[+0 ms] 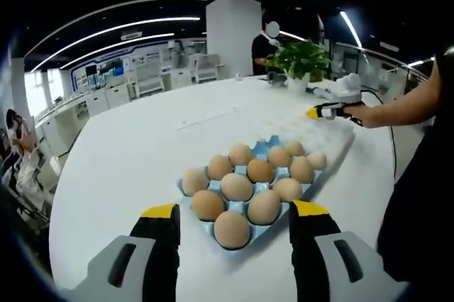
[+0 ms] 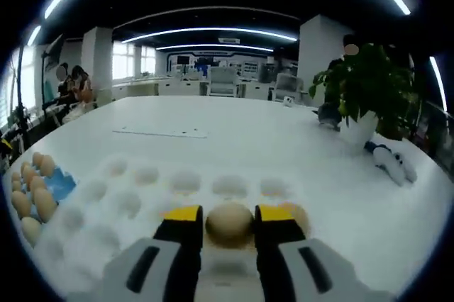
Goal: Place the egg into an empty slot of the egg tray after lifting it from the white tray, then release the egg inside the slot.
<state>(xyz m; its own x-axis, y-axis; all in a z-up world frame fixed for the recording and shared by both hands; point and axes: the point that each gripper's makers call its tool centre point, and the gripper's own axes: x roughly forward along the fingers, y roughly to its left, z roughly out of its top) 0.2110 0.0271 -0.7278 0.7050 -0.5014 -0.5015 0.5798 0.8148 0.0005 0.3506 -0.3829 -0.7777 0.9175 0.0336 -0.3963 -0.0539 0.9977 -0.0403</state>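
Note:
A blue egg tray (image 1: 264,147) holds several brown eggs (image 1: 236,186) on the round white table, with an empty blue slot at its far side. My left gripper (image 1: 234,210) is open just in front of the tray's near corner and grips nothing. Beyond it lies the white tray (image 1: 298,126) with dimpled slots. A hand holds my right gripper (image 1: 328,109) over that tray's far end. In the right gripper view, my right gripper (image 2: 229,215) is shut on a brown egg (image 2: 228,224) low over the white tray (image 2: 145,174). A second egg (image 2: 299,214) sits just to its right.
A potted plant (image 2: 369,89) and a white glove-like object (image 2: 390,161) are at the table's far right. A flat sheet (image 2: 159,132) lies further back. The blue tray (image 2: 58,183) with eggs is at the left. A person's arm (image 1: 404,107) reaches in from the right.

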